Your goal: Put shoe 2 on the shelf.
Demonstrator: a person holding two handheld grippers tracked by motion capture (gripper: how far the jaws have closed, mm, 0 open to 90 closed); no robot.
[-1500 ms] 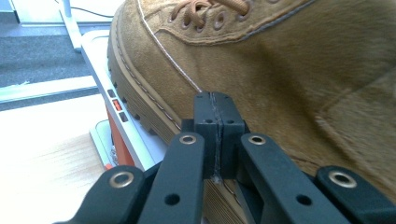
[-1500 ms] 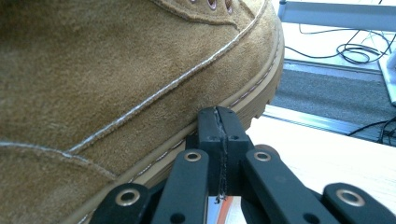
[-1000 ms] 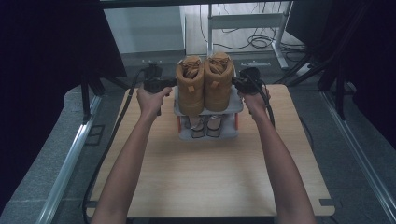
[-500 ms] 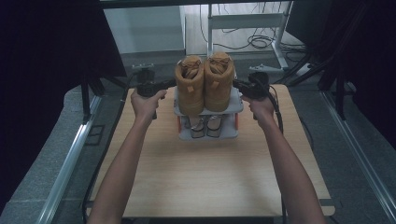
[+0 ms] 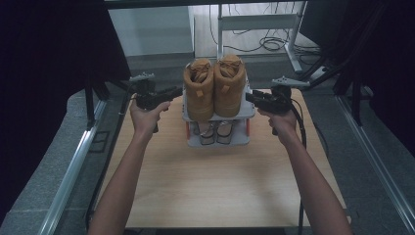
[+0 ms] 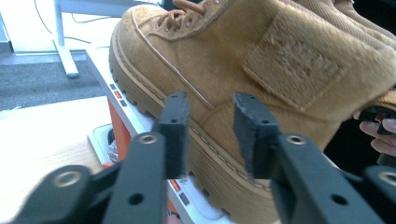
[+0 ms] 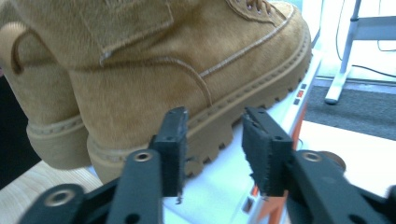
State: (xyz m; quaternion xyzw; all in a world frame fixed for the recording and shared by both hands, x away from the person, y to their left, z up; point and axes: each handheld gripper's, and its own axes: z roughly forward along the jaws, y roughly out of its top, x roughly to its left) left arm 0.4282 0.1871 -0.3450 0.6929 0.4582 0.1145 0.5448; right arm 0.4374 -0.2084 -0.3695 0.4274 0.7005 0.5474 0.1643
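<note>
1. boots (image 5: pixel 214 87) are sitting side by side on the rack's (image 5: pixel 218 113) top shelf, between both grippers;
2. left gripper (image 5: pixel 172 92) is pointing at one boot's side, jaws just opening, empty;
3. right gripper (image 5: pixel 250 96) is mirroring it, jaws parted, empty

High view above the table's near edge facing forward-down, gripper views close, level, both sharing the tan boots (image 5: pixel 214 87) from opposite sides

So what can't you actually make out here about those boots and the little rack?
- Lower shelf of the rack, high view: the footwear there is mostly hidden by the top shelf and too small to identify.
- Patch on the left boot, left gripper view: blurred, unreadable.
- Right boot, right gripper view: top cut off by the upper edge.
</note>
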